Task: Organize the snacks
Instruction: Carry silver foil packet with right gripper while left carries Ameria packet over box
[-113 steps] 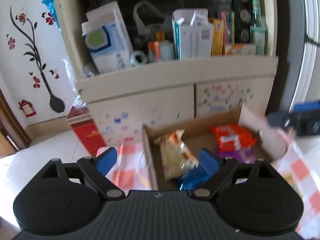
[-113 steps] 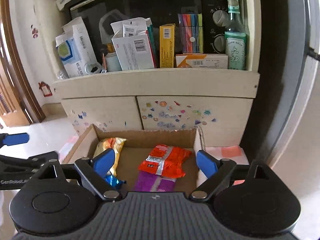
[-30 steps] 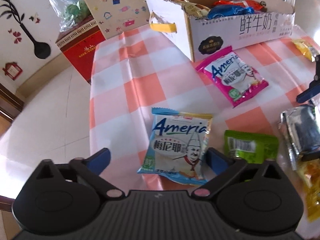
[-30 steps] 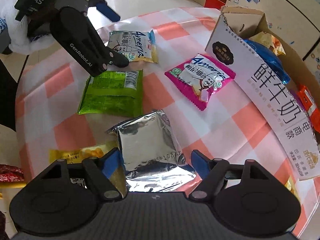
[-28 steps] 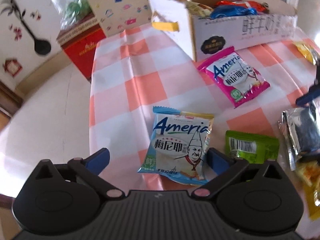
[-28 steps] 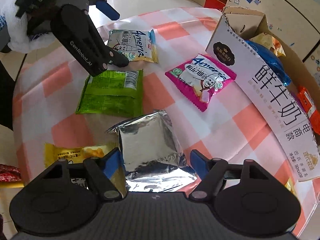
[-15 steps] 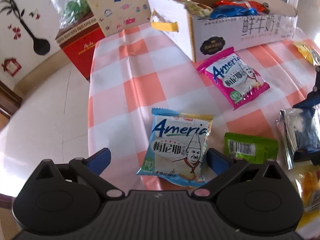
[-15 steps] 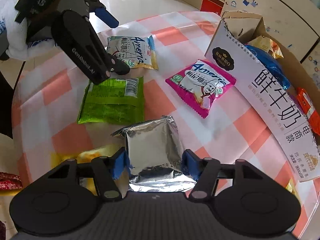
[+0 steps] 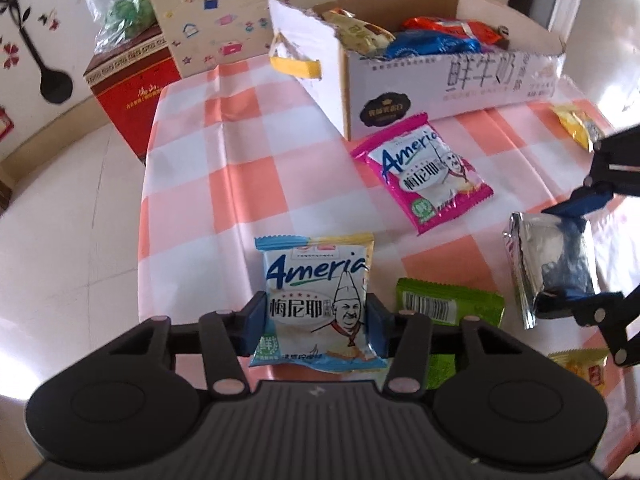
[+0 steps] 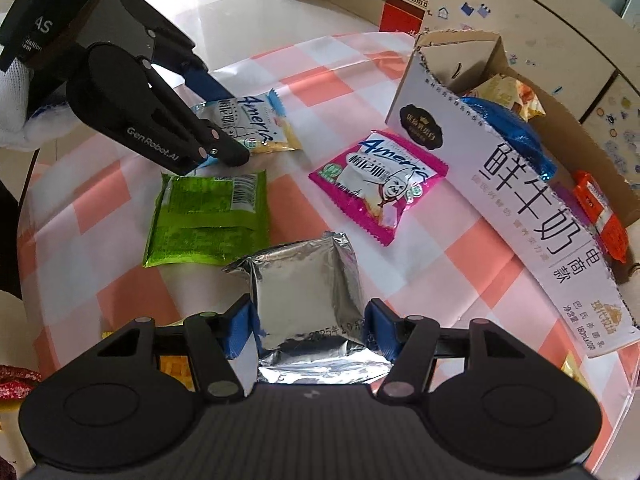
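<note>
My left gripper (image 9: 316,320) is shut on a light blue Ameria snack packet (image 9: 316,280), its blue pads pressing both sides; the packet also shows in the right wrist view (image 10: 248,124). My right gripper (image 10: 308,328) is shut on a silver foil packet (image 10: 308,292), which also shows in the left wrist view (image 9: 556,264). An open cardboard box (image 9: 460,80) holding several snacks stands at the back of the checked table. A pink Ameria packet (image 9: 420,168) lies in front of the box. A green packet (image 10: 208,216) lies between the two grippers.
Yellow packets lie at the table's right edge (image 9: 576,124) and near my right gripper (image 9: 580,368). A red packet (image 10: 12,384) lies at the near left edge. A red carton (image 9: 128,92) and a cabinet (image 9: 256,12) stand on the floor behind the table.
Both grippers have closed: the left onto the light blue packet, the right onto the silver foil packet. Earlier both hovered over the box by the shelf.
</note>
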Available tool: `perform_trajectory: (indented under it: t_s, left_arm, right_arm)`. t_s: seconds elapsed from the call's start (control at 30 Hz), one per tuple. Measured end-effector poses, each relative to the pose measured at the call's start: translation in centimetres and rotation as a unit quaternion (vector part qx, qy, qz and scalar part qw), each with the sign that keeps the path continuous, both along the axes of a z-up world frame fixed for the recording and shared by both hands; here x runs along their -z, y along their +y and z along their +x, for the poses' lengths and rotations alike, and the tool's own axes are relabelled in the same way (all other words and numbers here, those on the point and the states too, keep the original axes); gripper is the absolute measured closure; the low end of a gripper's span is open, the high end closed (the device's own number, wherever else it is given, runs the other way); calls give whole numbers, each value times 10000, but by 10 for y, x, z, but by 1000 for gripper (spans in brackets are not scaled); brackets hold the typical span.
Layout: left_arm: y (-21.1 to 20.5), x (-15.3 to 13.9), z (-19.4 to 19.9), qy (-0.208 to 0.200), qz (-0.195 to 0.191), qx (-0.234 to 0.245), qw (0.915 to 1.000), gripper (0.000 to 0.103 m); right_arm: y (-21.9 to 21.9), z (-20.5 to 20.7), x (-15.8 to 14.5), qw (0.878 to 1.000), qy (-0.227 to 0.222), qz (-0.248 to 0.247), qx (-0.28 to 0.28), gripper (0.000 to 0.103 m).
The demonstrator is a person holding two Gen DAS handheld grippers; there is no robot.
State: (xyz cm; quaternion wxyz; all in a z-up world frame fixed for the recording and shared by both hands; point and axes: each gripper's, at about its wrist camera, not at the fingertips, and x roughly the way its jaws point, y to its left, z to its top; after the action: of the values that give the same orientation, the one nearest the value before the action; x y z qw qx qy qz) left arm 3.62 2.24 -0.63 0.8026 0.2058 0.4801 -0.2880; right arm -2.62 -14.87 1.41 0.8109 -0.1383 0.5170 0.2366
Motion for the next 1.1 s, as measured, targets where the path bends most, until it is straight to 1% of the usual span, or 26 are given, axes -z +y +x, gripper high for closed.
perform_trajectory:
  t_s: [0.07, 0.13, 0.23, 0.33, 0.57, 0.77, 0.83, 0.97, 1.1]
  left_arm:
    - [3, -3, 1, 23, -95, -70, 9999, 53]
    - [4, -8, 0, -70, -106, -91, 9999, 53]
    - [5, -19, -1, -157, -238, -195, 9994, 53]
    - [3, -30, -6, -386, -227, -163, 9989, 53]
    - [-5, -48, -18, -1018, -1, -81, 9948, 53]
    - [-15, -62, -22, -1361, -81, -114, 9906, 53]
    - [-19, -68, -22, -1421, -180, -131, 9896, 53]
    - [-31, -78, -25, -1631, -269, -98, 9862, 53]
    - [-42, -85, -28, -1741, -366, -86, 9840, 53]
  right_arm:
    - [-1, -1, -1, 10000, -28, 0, 18, 35]
    - [-1, 0, -2, 10000, -60, 15, 32, 35]
    - [-1, 0, -5, 9999, -124, 22, 48, 35]
    - [0, 0, -8, 9998, -188, 28, 41, 35]
    - [0, -2, -17, 9991, -401, -104, 73, 35]
    - [-8, 1, -35, 9966, -753, -82, 331, 35]
    - [-15, 3, -44, 9949, -879, -35, 496, 35]
    - [-27, 6, -60, 9900, -1157, 29, 810, 35]
    - [-39, 5, -69, 9848, -1344, 34, 1096, 35]
